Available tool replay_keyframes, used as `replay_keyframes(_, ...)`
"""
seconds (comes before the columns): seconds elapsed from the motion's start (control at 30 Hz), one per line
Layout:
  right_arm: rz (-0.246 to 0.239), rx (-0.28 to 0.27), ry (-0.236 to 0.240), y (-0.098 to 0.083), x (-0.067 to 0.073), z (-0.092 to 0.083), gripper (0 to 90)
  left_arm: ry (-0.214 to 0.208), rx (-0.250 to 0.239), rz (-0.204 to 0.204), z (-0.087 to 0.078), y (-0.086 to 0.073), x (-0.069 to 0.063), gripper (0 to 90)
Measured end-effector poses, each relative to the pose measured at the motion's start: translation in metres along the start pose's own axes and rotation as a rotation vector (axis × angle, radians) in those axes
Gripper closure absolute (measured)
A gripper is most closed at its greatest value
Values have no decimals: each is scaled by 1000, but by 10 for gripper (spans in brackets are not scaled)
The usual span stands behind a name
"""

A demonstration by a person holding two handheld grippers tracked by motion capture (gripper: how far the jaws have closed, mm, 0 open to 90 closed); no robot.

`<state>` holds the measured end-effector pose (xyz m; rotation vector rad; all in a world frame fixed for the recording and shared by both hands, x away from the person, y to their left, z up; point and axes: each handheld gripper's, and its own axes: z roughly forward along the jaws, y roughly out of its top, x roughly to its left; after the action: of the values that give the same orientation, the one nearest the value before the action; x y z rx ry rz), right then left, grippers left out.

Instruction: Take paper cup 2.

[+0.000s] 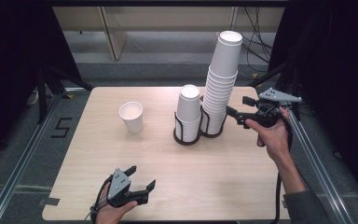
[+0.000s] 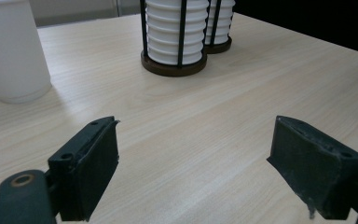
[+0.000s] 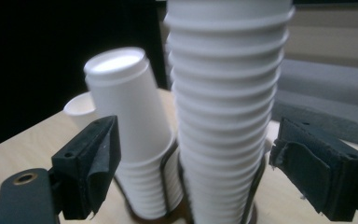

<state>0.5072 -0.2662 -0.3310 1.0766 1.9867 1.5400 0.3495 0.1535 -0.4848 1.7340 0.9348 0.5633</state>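
A: State the position of the right tongs.

B: Jaws apart, level, at the right side of the tall stack of cups; in the right gripper view the stack stands between the jaws, and contact cannot be confirmed.

A: Location of the stack?

B: Far right of the surface, in a wire holder, beside a shorter stack. A single cup stands left.

A: Left tongs?

B: Apart, empty, near edge.

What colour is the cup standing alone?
White; the single cup shows best in the high view.
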Motion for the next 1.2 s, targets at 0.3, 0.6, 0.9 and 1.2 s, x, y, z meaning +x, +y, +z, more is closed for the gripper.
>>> replay_keyframes(0.3, -28, -62, -36, 52, -6, 0, 154, -21, 7, -7, 3, -2, 0, 145)
replay_keyframes(0.6, -70, -78, -62, 88, -4, 15, 154, -22, 25, 2, 5, -4, -2, 145)
replay_keyframes(0.9, -88, -53, -114, 110, 0, 40, 155, -26, 29, 2, 6, -6, -3, 144)
replay_keyframes(1.2, -57, -54, -125, 121, -2, 63, 137, -38, 19, 3, 7, -6, -4, 145)
